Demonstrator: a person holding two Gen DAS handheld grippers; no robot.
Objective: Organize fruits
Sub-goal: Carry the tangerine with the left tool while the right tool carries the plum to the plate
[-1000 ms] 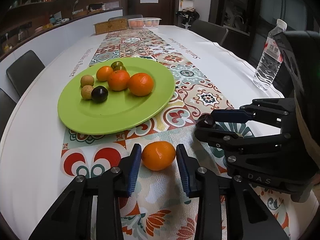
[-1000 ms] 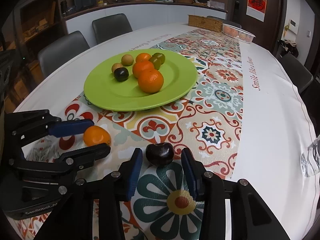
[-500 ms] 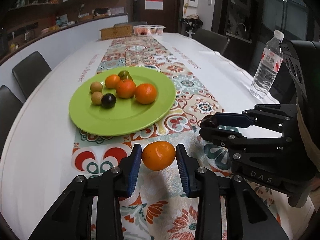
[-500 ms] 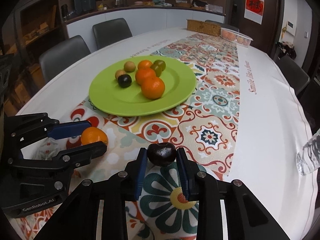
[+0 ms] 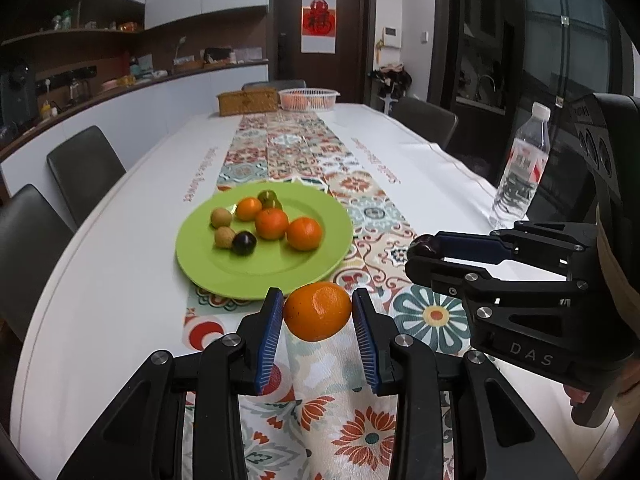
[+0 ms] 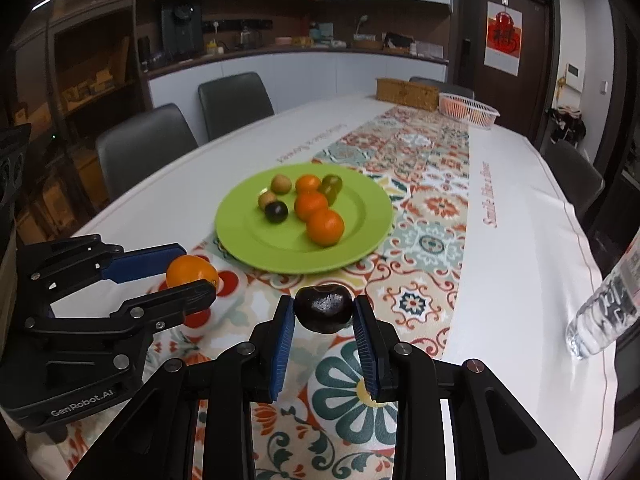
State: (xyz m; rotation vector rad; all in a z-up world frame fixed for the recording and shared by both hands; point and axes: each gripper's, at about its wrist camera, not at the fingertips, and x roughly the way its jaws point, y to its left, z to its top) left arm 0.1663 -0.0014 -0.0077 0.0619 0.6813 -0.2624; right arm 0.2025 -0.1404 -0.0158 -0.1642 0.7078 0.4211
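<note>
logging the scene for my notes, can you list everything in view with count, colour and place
plate: 1, green, on the patterned runner
fruit on plate: 7; 3 orange, 2 tan, 1 dark, 1 green
held orange: 1, orange, in left tool
dark fruit: 1, near black, in right tool
water bottle: 1, clear, table's right edge
basket: 1, white, far end
woven box: 1, tan, beside basket
chairs: several, grey, around the table
left tool: black, blue pads, shut
right tool: black, blue pads, shut
</note>
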